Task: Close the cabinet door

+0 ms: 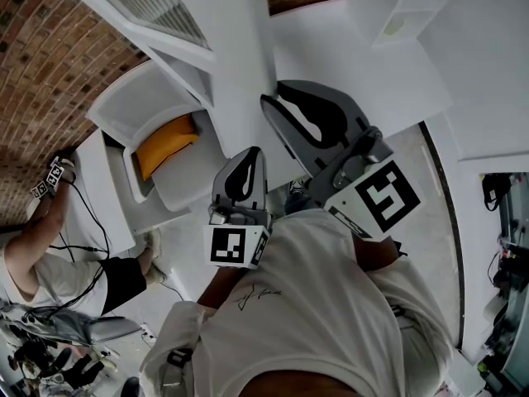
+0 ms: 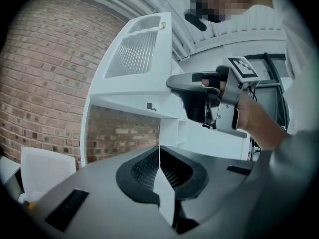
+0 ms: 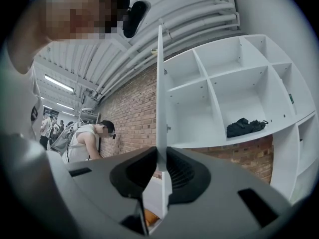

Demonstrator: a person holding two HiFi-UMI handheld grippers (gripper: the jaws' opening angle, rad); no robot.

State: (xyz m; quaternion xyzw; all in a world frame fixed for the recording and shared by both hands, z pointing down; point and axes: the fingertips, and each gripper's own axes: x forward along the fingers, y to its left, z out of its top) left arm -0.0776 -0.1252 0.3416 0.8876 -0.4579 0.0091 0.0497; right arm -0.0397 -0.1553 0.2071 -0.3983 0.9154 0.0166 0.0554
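Note:
The white cabinet door (image 1: 240,73) stands open, and the right gripper view meets it edge-on as a thin white panel (image 3: 161,83). My right gripper (image 3: 162,168) is shut on that edge, with the white cabinet (image 3: 224,93) and its open compartments behind. In the head view the right gripper (image 1: 277,102) sits against the door's side. My left gripper (image 1: 248,157) is lower on the same door. In its own view the left gripper (image 2: 160,163) has a white panel edge (image 2: 167,203) pinched between its ribbed pads. The right gripper (image 2: 174,83) also shows there, higher up.
A white chair with an orange cushion (image 1: 165,147) stands left of the door. A person (image 1: 33,255) sits at the far left, with cables on the floor. A black bag (image 3: 246,127) lies in one compartment. Another person (image 3: 89,138) stands by the brick wall.

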